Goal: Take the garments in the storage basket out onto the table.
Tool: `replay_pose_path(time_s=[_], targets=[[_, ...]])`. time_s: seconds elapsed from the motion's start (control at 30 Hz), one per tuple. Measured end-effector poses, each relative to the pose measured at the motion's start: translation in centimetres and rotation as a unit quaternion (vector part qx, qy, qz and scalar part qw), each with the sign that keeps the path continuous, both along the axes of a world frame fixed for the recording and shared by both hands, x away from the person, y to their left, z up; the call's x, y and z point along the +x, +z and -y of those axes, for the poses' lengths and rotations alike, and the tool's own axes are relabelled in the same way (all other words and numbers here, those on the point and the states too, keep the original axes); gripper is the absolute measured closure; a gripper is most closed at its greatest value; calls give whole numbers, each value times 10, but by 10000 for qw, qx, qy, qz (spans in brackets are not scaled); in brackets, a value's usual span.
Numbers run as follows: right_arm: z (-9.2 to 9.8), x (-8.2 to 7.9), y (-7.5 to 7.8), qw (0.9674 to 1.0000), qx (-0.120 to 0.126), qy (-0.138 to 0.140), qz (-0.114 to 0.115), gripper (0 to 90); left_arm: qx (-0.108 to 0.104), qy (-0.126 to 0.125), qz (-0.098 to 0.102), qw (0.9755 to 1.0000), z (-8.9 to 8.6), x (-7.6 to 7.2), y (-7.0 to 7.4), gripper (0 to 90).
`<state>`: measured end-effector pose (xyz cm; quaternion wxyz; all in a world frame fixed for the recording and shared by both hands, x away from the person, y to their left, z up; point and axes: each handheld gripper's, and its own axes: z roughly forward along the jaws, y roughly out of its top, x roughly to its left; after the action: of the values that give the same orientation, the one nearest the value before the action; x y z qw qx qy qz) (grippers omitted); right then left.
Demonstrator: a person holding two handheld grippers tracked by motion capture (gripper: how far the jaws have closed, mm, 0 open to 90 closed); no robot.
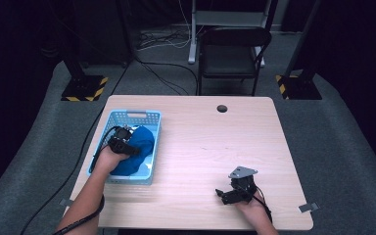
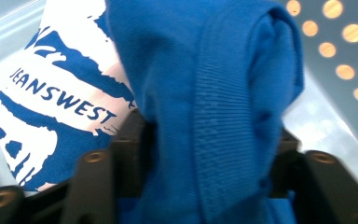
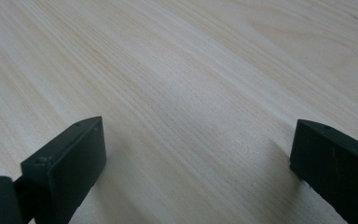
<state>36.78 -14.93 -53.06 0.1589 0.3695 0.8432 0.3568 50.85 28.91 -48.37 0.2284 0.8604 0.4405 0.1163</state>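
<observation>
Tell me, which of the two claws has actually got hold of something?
The left claw, reaching into the light blue basket, is closed on a bunched fold of the blue shirt. The right claw rests open on the bare wooden table, gripping nothing.

The left forearm reaches in from the bottom of the high view, its hand tilting the left tool forward and down, jaws clamped on a fold of cloth. The right hand holds the right tool low, pointing leftward, jaws spread wide apart.
</observation>
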Motion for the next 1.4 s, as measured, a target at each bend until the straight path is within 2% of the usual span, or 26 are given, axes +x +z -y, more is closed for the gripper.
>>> replay_pose_path(time_s=[0.1,0.23,0.53,0.7,0.9,1.13,1.4], targets=[[0,0,0,10000,0,1,-1,27,96,-83,132,9998,4,-3,3,569],[0,0,0,10000,0,0,-1,27,96,-93,275,9995,5,-7,6,595],[0,0,0,10000,1,-1,-1,28,-4,-171,584,9981,5,-15,15,665],[0,0,0,10000,1,-1,0,28,-178,-108,711,9973,4,-20,20,666],[0,0,0,10000,3,0,0,28,-241,-55,878,9958,-1,-24,28,664],[0,0,0,10000,3,-2,-1,28,-305,-70,947,9950,-6,-29,40,660],[0,0,0,10000,2,-1,0,28,-271,-110,1013,9944,-9,-32,53,655]])
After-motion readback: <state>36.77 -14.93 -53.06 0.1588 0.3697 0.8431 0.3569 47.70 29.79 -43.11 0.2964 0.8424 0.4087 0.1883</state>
